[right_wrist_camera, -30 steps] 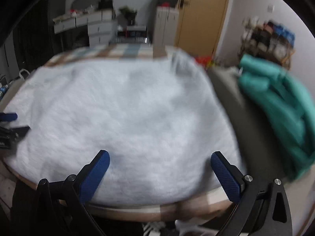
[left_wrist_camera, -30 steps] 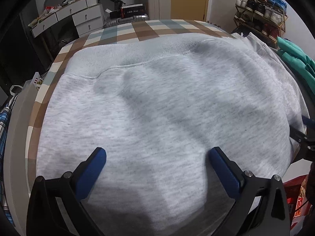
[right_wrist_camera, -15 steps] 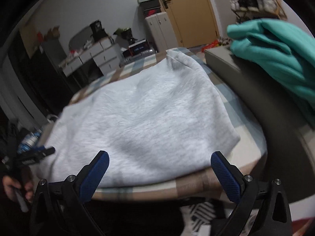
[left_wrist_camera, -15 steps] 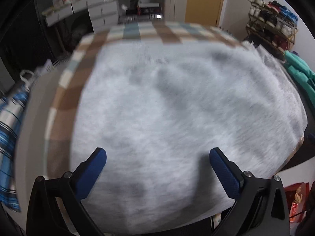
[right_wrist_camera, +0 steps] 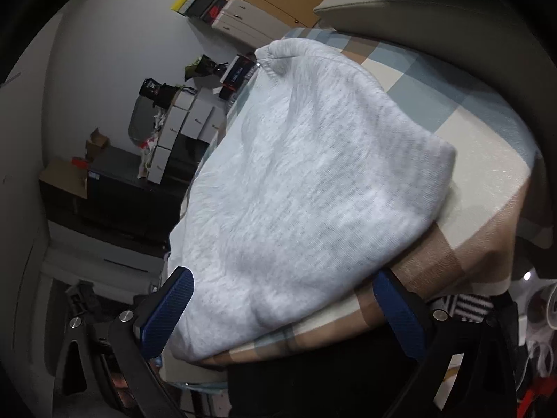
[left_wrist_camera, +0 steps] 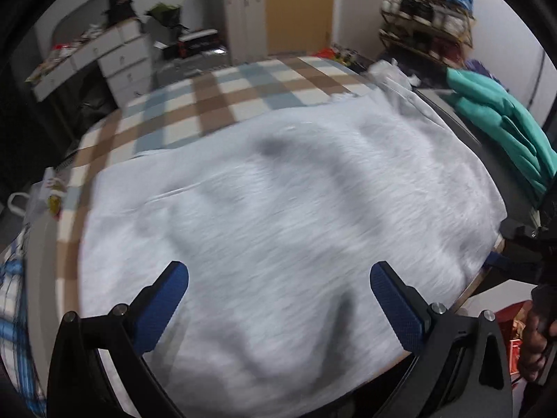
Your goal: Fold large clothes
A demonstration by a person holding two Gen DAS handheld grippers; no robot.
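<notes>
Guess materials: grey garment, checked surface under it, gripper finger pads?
Grey garment: likely heathered cotton-blend fleece knit, matte, ribbed edge band. Checked cover: looks like woven or coated cloth, smooth, draping over the edge. Finger pads: blue, dimpled, probably rubber or textured plastic.

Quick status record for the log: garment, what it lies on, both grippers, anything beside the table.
garment: grey sweatshirt, spread over most of the surface, wrinkled, blurred in the left wrist view
surface: checked tablecloth, bare at the far end
near edge: the sweatshirt's folded corner reaches the table's edge
left gripper: open, over the sweatshirt, holding nothing
right gripper: open, at the near corner, not clamped
beside the table: teal garment to the right
</notes>
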